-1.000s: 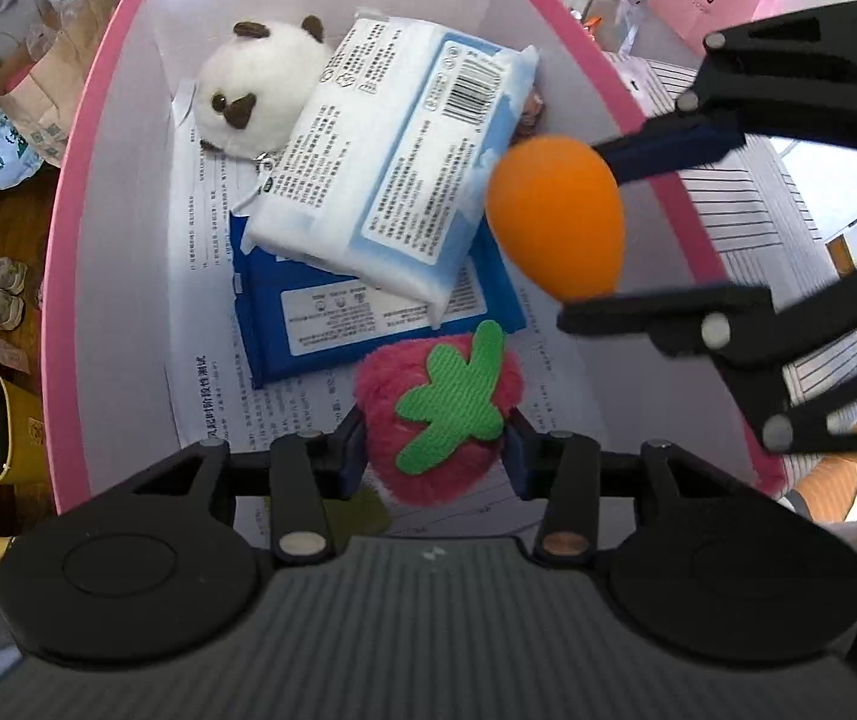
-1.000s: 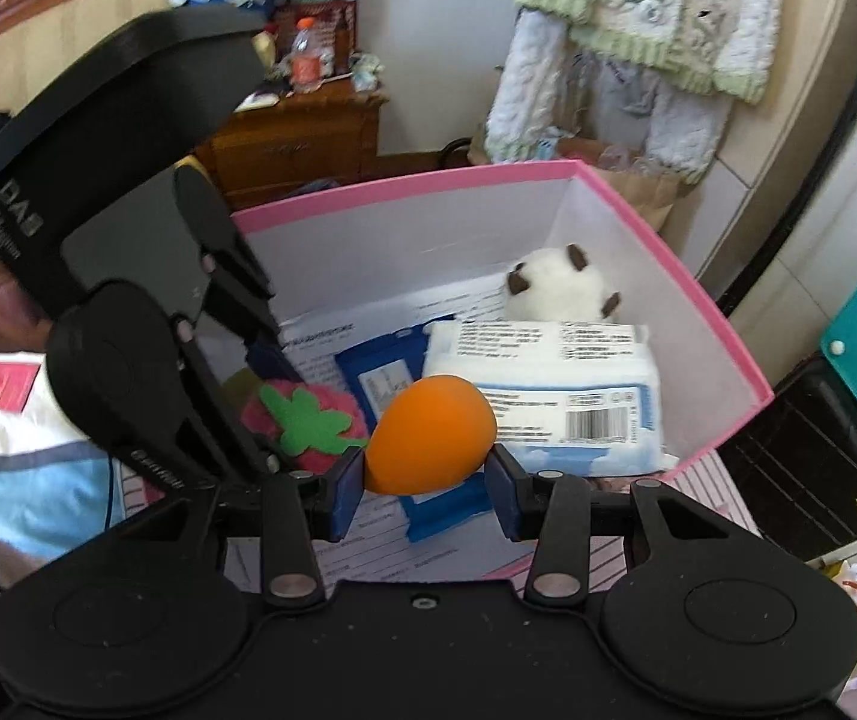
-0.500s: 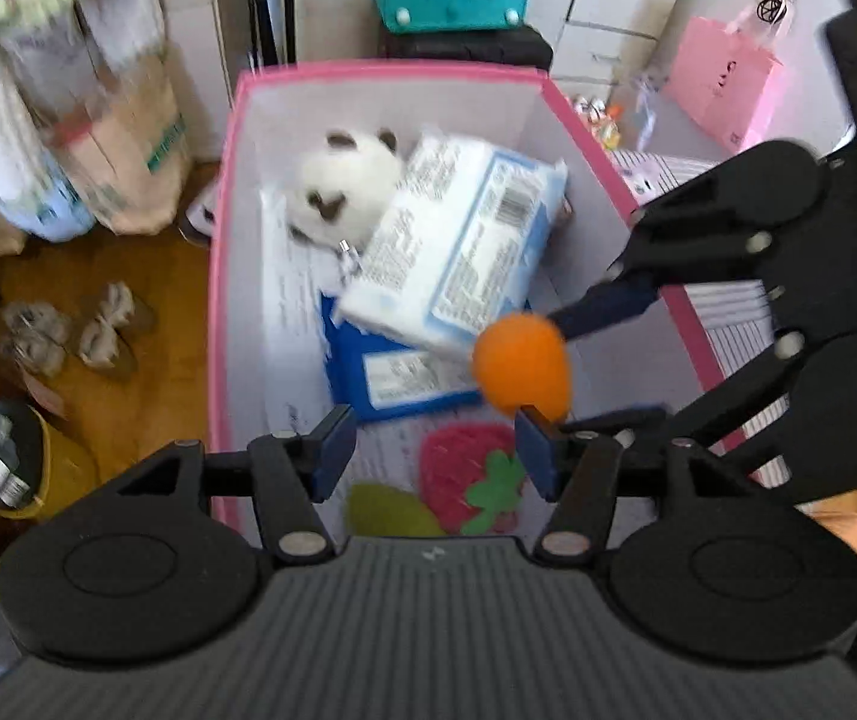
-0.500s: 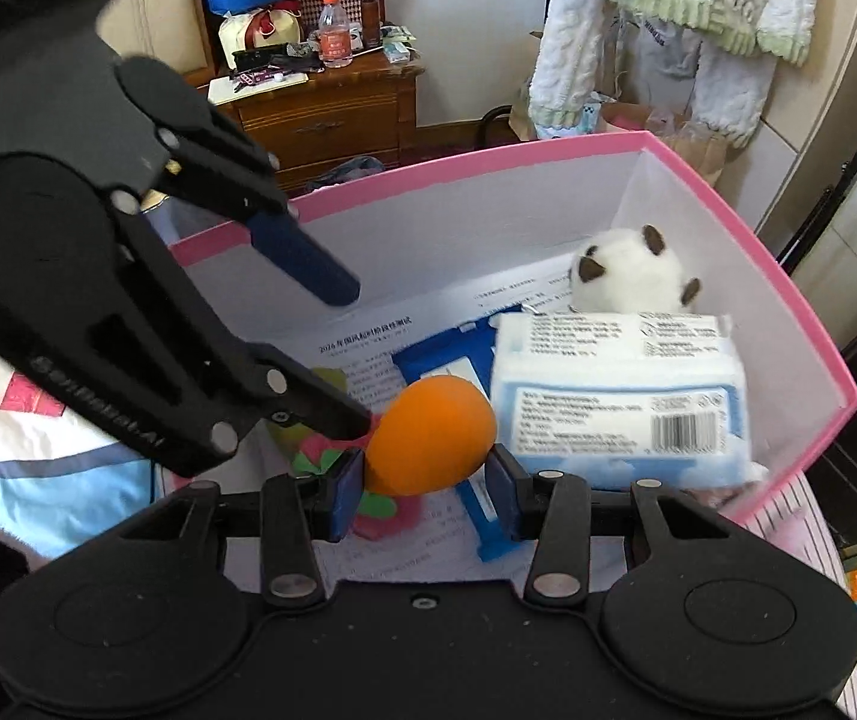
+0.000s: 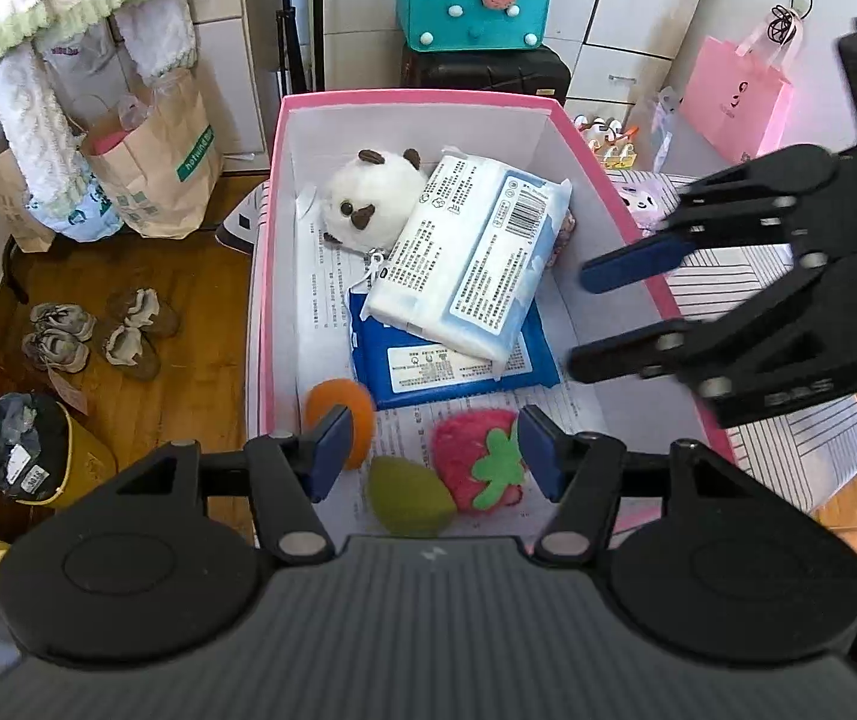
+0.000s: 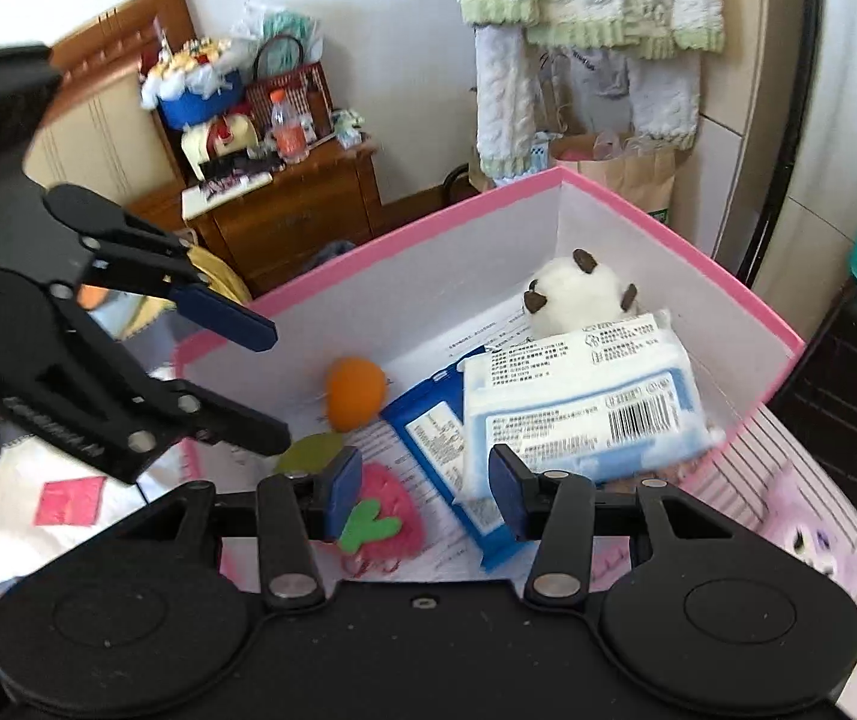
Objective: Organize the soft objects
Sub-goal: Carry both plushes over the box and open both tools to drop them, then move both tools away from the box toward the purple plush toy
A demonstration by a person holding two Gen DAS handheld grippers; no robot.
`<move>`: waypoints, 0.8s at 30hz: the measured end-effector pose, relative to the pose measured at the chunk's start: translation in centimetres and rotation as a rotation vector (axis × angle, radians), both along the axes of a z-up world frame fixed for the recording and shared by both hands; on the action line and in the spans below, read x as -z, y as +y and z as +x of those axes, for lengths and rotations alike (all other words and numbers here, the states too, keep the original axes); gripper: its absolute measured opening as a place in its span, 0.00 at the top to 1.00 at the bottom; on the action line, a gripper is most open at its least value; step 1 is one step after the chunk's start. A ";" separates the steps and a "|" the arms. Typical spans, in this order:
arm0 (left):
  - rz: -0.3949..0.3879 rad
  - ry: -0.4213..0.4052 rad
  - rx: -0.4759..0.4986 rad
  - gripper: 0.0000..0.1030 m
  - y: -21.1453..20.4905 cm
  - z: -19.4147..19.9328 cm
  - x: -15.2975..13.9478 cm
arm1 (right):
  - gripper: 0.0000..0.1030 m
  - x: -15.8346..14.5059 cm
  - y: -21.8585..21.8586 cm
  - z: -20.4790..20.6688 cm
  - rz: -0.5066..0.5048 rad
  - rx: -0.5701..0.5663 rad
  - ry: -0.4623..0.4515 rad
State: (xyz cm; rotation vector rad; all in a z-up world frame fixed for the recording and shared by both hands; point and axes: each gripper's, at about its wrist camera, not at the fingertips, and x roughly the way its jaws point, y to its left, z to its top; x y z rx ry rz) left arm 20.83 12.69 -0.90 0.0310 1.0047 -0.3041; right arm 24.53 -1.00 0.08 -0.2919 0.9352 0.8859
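Above the pink box [image 5: 272,276], left gripper [image 5: 428,450] and right gripper [image 6: 425,489] are opening, both empty.

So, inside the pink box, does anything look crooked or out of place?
Only one thing: the white tissue pack lies askew, tilted across the blue pack and leaning on the white plush toy. The orange ball, green ball and strawberry toy lie loose on the paper lining; nothing looks spilled or damaged.

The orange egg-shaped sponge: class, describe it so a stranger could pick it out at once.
Find the pink box. The orange egg-shaped sponge lies near its left wall, beside a green sponge and a strawberry plush. It alone is plain, smooth and orange.
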 end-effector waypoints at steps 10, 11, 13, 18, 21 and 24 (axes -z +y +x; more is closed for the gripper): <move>0.043 -0.058 0.022 0.38 -2.2 -4.1 -3.3 | 0.44 -3.7 -1.6 -5.8 0.011 0.008 -0.044; 0.048 -0.061 0.027 0.38 -2.4 -4.5 -3.6 | 0.44 -4.1 -1.9 -6.3 0.018 0.010 -0.046; 0.054 -0.066 0.033 0.38 -2.9 -5.4 -4.3 | 0.44 -5.1 -2.3 -7.4 0.023 0.007 -0.063; 0.078 -0.092 0.040 0.38 -3.8 -7.9 -6.0 | 0.42 -7.5 -3.8 -10.3 0.037 0.006 -0.124; 0.090 -0.102 0.043 0.36 -4.3 -9.2 -6.9 | 0.41 -8.4 -4.9 -11.7 0.044 0.011 -0.141; 0.094 -0.104 0.051 0.32 -4.9 -10.1 -7.5 | 0.40 -9.1 -6.2 -13.2 0.049 0.021 -0.153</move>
